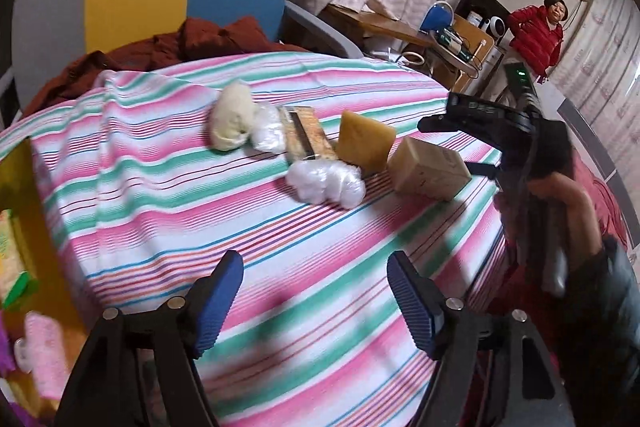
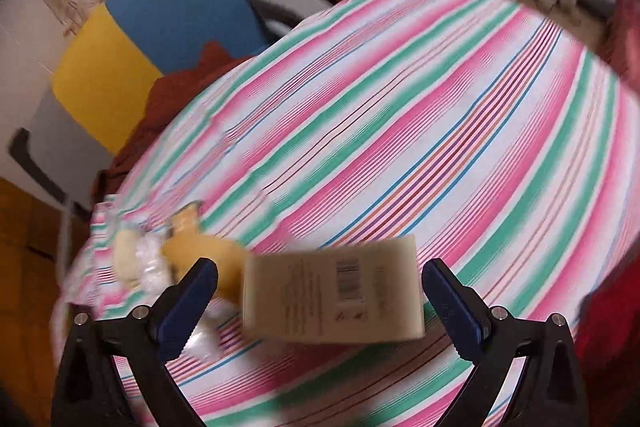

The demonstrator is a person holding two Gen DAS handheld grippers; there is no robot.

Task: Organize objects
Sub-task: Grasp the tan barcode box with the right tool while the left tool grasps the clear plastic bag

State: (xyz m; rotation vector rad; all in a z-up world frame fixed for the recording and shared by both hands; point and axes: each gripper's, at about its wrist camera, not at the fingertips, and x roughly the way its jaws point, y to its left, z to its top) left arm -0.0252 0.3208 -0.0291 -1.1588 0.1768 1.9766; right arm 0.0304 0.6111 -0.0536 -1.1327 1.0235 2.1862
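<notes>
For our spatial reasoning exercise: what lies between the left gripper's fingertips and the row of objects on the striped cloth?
Only bare striped tablecloth. In the left wrist view, nothing sits between the open left gripper and the nearest item, a clear plastic bundle.

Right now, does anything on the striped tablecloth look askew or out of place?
Nothing spilled or damaged. The amber wedge-shaped block stands tilted on edge against the flat patterned box, and the striped tablecloth is rumpled at its far left corner.
</notes>
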